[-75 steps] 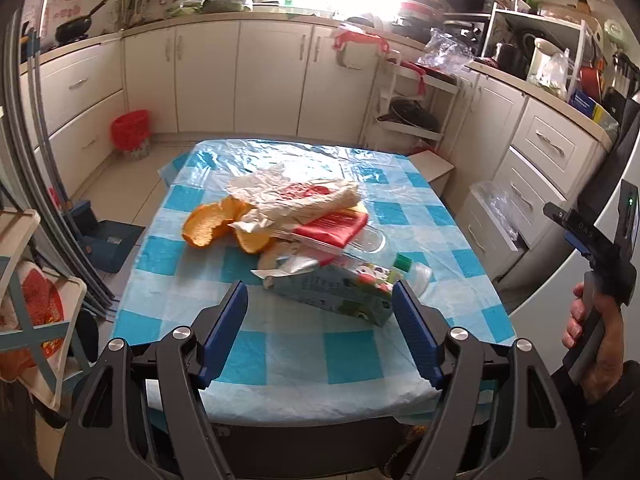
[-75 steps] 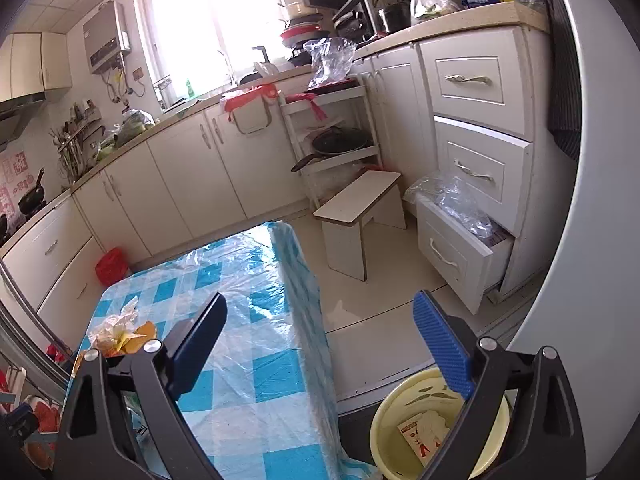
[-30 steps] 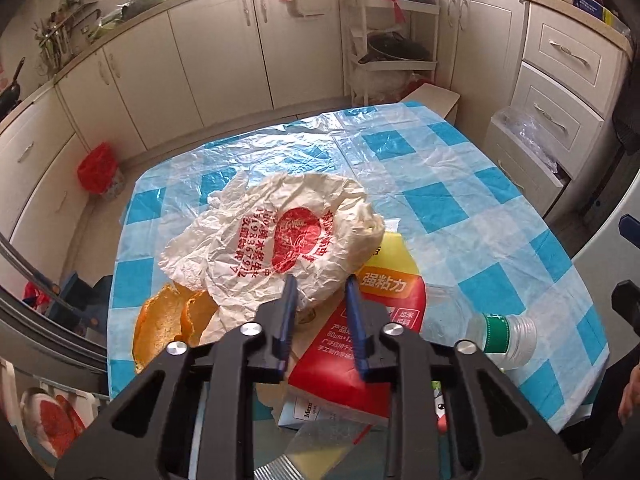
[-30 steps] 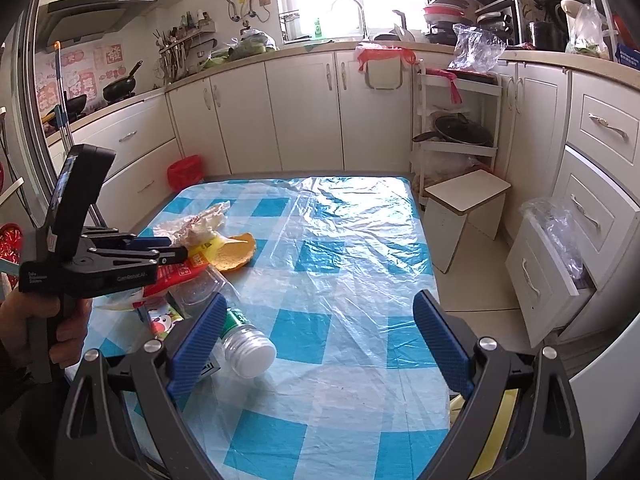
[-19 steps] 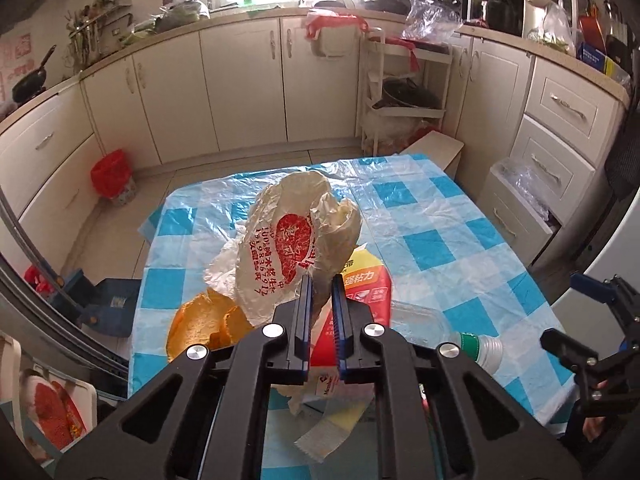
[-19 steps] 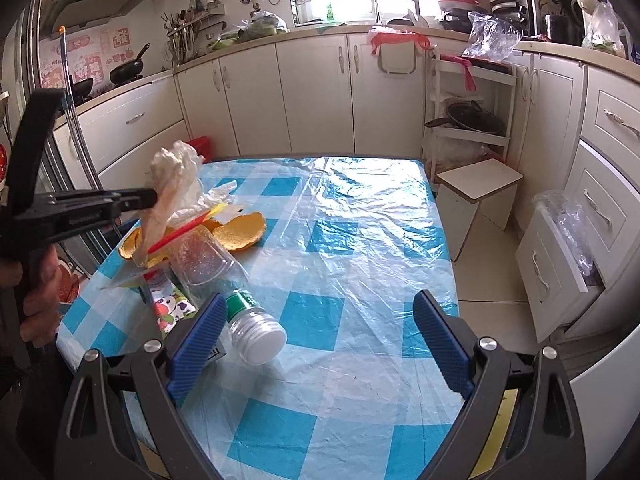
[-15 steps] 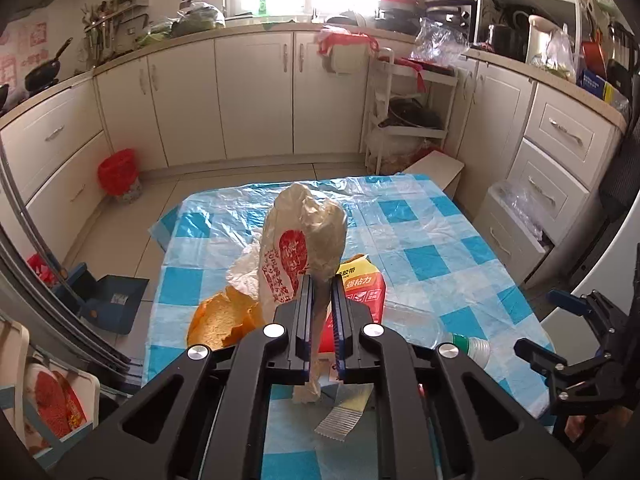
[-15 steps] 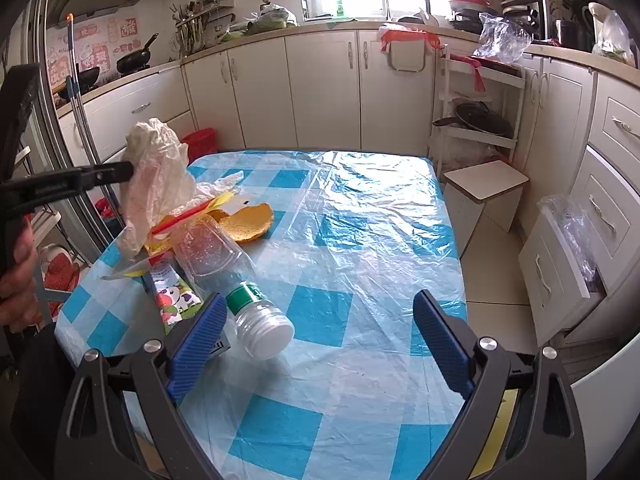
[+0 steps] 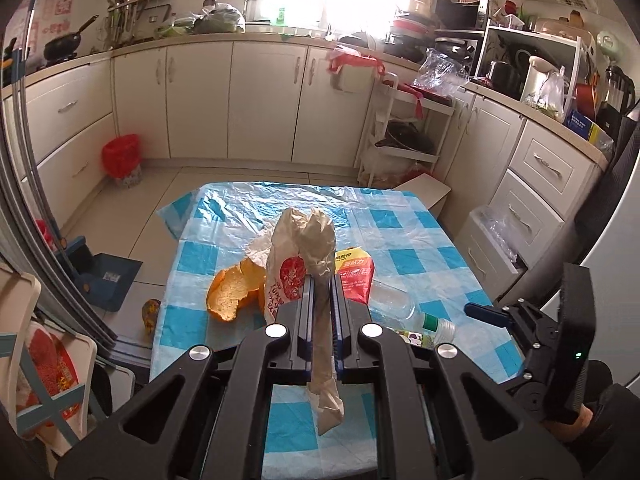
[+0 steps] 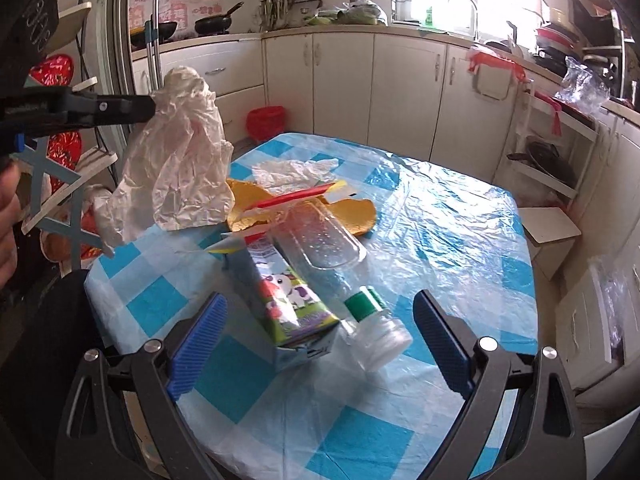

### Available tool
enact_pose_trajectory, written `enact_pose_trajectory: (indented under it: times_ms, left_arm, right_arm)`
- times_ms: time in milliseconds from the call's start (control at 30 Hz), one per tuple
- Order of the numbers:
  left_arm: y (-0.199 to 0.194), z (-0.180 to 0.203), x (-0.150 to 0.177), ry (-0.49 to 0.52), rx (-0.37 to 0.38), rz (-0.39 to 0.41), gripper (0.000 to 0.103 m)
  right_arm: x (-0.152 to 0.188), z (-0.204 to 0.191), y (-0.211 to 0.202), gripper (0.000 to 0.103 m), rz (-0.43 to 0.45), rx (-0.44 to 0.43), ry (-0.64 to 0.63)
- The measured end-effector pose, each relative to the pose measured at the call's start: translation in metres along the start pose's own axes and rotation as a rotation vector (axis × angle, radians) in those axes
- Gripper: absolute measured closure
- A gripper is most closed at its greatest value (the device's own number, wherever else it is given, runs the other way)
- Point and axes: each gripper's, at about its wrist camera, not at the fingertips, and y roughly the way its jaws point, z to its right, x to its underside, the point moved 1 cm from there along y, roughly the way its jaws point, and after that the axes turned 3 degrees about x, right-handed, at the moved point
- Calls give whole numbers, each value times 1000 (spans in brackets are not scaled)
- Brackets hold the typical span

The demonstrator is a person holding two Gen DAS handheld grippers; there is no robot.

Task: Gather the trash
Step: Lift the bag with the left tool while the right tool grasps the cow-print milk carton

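My left gripper [image 9: 321, 280] is shut on a crumpled white plastic bag with red print [image 9: 304, 248], which hangs lifted above the trash pile. From the right wrist view the bag [image 10: 180, 160] dangles from the left gripper [image 10: 148, 106] at the table's left side. My right gripper [image 10: 320, 300] is open, low over a milk carton [image 10: 288, 300] and a clear plastic bottle [image 10: 332, 248] lying on the checked table [image 10: 440, 240]. Orange peel [image 9: 232, 296] and a red and yellow packet [image 9: 354, 280] lie beside them.
A red bin [image 9: 120, 158] stands on the floor by the cabinets. Right of the table are a low stool [image 9: 424, 192] and an open drawer [image 9: 492, 232]. A blue dustpan [image 9: 104, 276] lies to the left. A second thin white bag [image 10: 296, 170] lies on the table.
My left gripper closed on the white bag and lifted it off the pile. My right gripper swung left from the table's edge until the carton and bottle sit between its open fingers.
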Motion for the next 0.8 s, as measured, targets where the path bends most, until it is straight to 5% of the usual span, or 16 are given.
enact_pose_trajectory:
  times_ms: [367, 567, 700, 800]
  left_arm:
    - [-12, -15, 13, -33, 4, -3, 96]
    - [-17, -27, 18, -64, 0, -5, 96]
    - [-20, -28, 18, -68, 2, -2, 96]
    - [-20, -29, 19, -71, 2, 0, 96]
  right_arm:
    - [-5, -31, 28, 17, -130, -127, -67]
    - [-8, -20, 33, 17, -142, -106, -7]
    - [-6, -17, 46, 28, -236, -258, 75]
    - [-7, -23, 48, 29, -249, -260, 59]
